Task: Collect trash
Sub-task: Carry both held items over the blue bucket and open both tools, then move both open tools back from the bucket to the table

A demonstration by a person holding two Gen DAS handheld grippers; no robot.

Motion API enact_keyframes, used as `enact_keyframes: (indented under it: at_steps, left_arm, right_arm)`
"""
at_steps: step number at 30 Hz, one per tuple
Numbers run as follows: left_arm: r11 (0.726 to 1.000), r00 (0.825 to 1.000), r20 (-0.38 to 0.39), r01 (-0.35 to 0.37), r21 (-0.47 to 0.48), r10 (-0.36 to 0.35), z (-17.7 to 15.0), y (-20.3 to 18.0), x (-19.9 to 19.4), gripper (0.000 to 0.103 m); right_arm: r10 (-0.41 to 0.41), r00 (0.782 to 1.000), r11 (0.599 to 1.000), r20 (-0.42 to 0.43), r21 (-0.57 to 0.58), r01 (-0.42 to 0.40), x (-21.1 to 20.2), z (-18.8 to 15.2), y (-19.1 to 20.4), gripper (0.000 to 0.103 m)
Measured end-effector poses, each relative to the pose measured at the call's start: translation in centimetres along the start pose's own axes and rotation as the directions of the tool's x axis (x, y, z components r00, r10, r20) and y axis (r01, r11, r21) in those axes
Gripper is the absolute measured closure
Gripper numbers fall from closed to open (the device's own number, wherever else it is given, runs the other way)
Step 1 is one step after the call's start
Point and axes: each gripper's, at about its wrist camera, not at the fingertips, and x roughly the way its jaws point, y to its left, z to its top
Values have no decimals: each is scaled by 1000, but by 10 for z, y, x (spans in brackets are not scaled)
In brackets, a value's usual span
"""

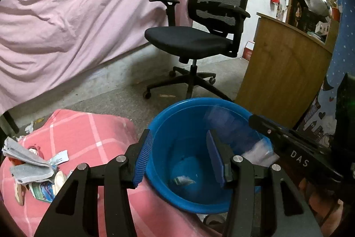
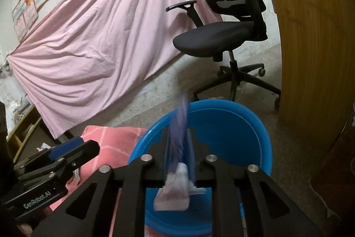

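Left gripper (image 1: 179,157) open, empty, over blue basin (image 1: 164,123). Right gripper (image 2: 180,150) clamped on blurred wrapper (image 2: 175,192) above basin; trash pile (image 1: 33,172) left of left gripper.

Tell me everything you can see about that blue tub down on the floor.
The blue tub is a round, smooth basin that looks like plastic, standing upright and open beside a pink checked cushion. A small crumpled scrap lies on its bottom. The left gripper hangs open over it, and the right gripper is over it with a blurred pale wrapper between its fingers.
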Motion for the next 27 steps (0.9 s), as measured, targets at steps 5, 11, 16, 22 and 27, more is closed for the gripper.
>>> enact_keyframes:
  at_steps: [5, 11, 16, 22, 27]
  left_arm:
    - [998, 999, 53, -5, -66, 9, -5, 17, -21, 47]
    - [985, 978, 193, -43, -164, 75, -14, 50, -70, 27]
    - [970, 933, 325, -78, -231, 153, -24, 76, -118, 6]
    - [946, 856, 432, -175, -273, 284, -48, 105, -176, 2]
    - [918, 796, 471, -263, -297, 381, -76, 124, -211, 2]
  right_arm:
    - [21, 999, 1000, 36, -5, -21, -10, 2, 4, 74]
    - [78, 981, 994, 175, -93, -62, -39, 6, 34, 49]
    - [157, 932, 981, 326, -156, -111, -69, 4, 64, 20]
    - [250, 873, 961, 420, -216, -171, -86, 1, 100, 0]
    - [323, 834, 932, 448, -301, -200, -94, -10, 130, 0]
